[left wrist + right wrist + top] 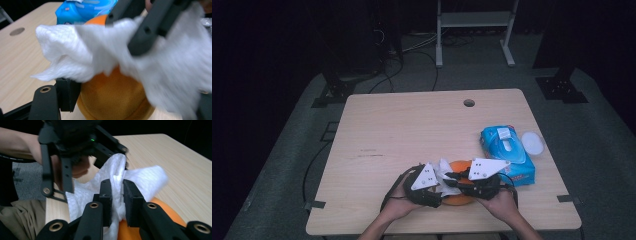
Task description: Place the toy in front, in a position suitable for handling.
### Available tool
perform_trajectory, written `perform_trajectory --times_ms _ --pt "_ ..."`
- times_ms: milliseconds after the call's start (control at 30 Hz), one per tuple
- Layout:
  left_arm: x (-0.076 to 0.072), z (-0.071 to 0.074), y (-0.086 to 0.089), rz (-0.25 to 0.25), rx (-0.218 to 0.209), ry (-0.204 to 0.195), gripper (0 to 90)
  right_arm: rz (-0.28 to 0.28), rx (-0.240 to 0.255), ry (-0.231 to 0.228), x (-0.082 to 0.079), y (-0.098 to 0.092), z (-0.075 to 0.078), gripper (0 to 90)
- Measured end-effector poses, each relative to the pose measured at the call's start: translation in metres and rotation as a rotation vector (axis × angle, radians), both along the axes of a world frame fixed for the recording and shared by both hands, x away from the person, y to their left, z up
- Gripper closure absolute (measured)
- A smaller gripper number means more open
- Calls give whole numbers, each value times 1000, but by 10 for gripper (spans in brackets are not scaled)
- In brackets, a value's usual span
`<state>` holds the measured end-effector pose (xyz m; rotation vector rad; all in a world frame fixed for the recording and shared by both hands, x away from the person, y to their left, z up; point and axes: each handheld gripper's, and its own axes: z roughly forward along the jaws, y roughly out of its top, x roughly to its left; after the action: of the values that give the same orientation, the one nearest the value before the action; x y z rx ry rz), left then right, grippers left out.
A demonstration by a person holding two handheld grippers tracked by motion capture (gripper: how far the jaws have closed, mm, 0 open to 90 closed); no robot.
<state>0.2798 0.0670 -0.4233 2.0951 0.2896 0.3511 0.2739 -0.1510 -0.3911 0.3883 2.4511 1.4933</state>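
A round orange thing (460, 201) lies near the table's front edge, with a white wipe (445, 169) draped over it. My right gripper (118, 195) is shut on a fold of the wipe (110, 173), just above the orange thing (165, 211). In the high view it (453, 177) reaches in from the right. My left gripper (135, 100) stands open around the orange thing (112, 97), its left pad (67, 93) beside the rim. The wipe (82, 50) hangs across its jaws and hides the right one. In the high view the left gripper (442, 191) comes in from the left.
A blue pack of wipes (506, 150) lies right of the hands, with a round white lid (532, 143) beside it near the table's right edge. A cable hole (469, 103) sits at the table's (402, 125) far side. A white frame (474, 25) stands on the floor beyond.
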Motion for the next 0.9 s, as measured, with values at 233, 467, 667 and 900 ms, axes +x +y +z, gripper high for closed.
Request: perform_trajectory --times_ms 233,467,667,900 --pt "12 -2 8 4 -29 122 160 -87 3 25 15 -31 -7 772" --pt "11 -7 6 1 -27 145 254 -104 0 14 17 -33 -8 772" --pt "12 -7 10 -22 -39 175 268 -86 -22 -8 10 -22 -7 772" --pt "23 -10 5 7 -74 297 93 -57 -27 -1 8 -24 -7 772"
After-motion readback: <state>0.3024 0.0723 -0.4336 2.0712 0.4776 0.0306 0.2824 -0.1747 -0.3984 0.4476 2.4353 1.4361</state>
